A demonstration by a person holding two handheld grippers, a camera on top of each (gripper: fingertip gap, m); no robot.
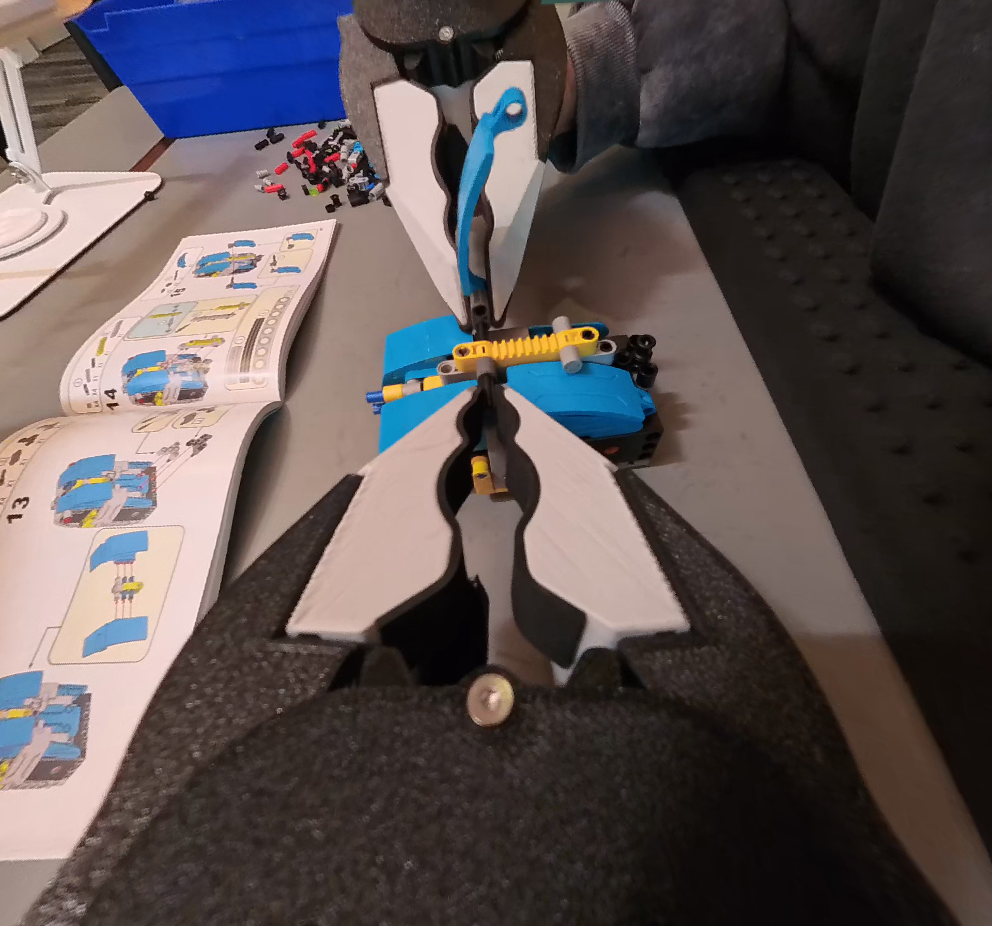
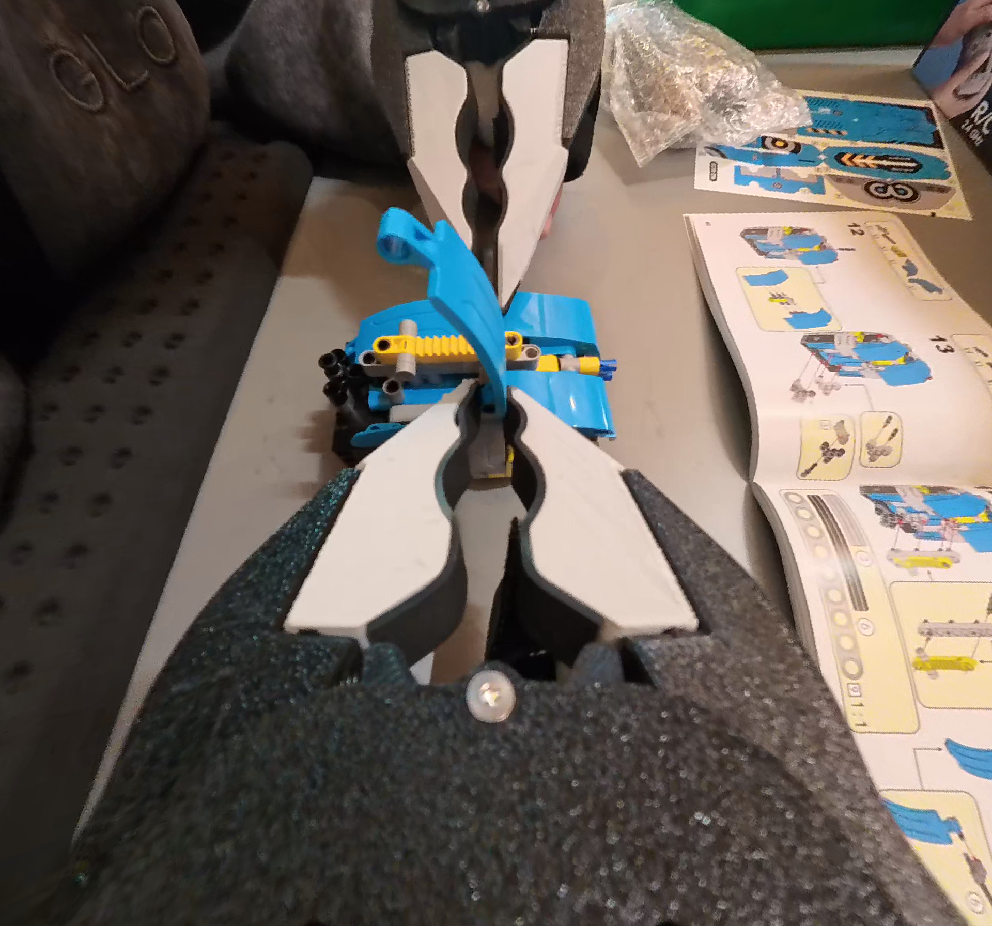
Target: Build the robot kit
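A blue, yellow and black brick model (image 1: 580, 401) sits on the grey table (image 1: 617, 266), between my two grippers, which face each other. My left gripper (image 1: 486, 390) is shut on a thin black piece standing at the model's middle. My right gripper (image 2: 494, 401) is shut on the lower end of a curved blue panel (image 2: 456, 288), held upright just above the model (image 2: 558, 320). In the left wrist view, the right gripper (image 1: 479, 317) holds the panel (image 1: 472, 191) tip-down over the yellow toothed bar (image 1: 526, 350). The left gripper (image 2: 496, 293) shows beyond the panel.
An open instruction booklet (image 1: 188, 363) lies beside the model. A pile of small parts (image 1: 327, 164), a blue bin (image 1: 225, 57) and a white stand (image 1: 53, 202) are farther off. A sticker sheet (image 2: 832, 159), plastic bag (image 2: 682, 84) and box (image 2: 961, 68) lie near the booklet (image 2: 859, 417). A person's dark clothing (image 1: 805, 256) borders the table. Less than 4 cm separates the two grippers' tips.
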